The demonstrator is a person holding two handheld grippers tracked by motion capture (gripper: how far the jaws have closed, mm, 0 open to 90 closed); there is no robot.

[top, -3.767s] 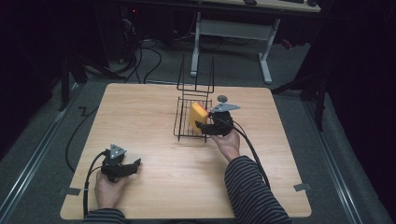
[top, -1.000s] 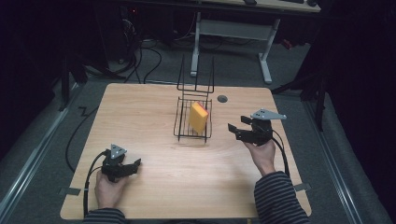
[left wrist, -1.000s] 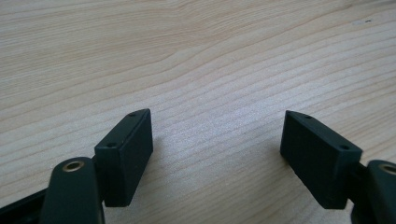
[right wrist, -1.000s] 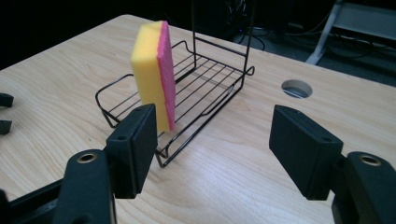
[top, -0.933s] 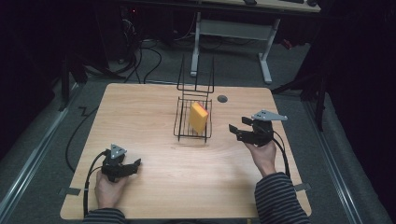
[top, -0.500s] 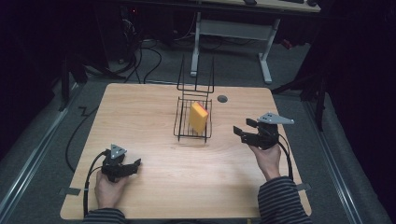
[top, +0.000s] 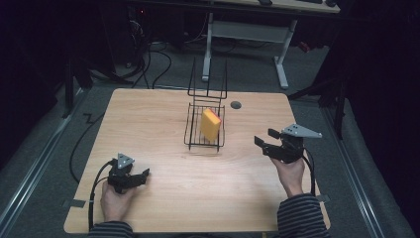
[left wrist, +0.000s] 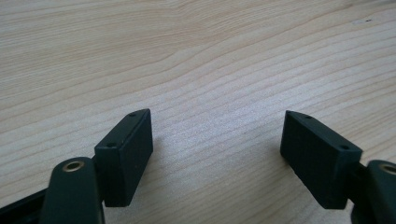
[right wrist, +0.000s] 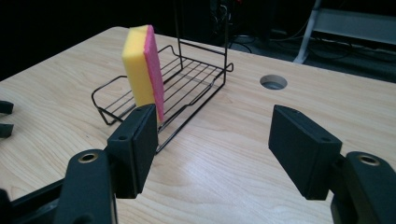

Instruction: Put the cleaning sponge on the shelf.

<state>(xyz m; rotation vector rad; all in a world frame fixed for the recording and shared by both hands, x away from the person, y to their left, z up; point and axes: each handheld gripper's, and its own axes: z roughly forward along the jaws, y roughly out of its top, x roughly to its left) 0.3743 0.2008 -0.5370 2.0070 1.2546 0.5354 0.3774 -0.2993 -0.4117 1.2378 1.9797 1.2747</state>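
Standing upright on its edge inside the black wire rack [top: 205, 130], the yellow-and-pink sponge [top: 210, 124] looks already placed, so the main work of getting it into the rack appears done. From the right gripper view the sponge [right wrist: 143, 70] leans at the near end of the rack [right wrist: 187, 79], its pink face turned toward the rack's tall back frame and its yellow face away from it; whether it rests against a wire or balances freely cannot be told. The right gripper [top: 265, 139] sits well apart from the rack, on the side nearer the round cable hole [top: 236, 105] in the wooden table [top: 163, 198], and its jaws stand wide open with nothing between them; in its own view the right gripper [right wrist: 210, 140] frames bare tabletop, with the sponge beyond one jaw. The left gripper [top: 141, 176] rests low near the table's front edge, far from the rack on the opposite side, and the left gripper view shows the left gripper [left wrist: 215, 149] with jaws spread wide over plain wood grain, holding nothing. Judging by this layout, what remains is little: perhaps checking that the sponge stays upright and parking the right hand as the left already is.
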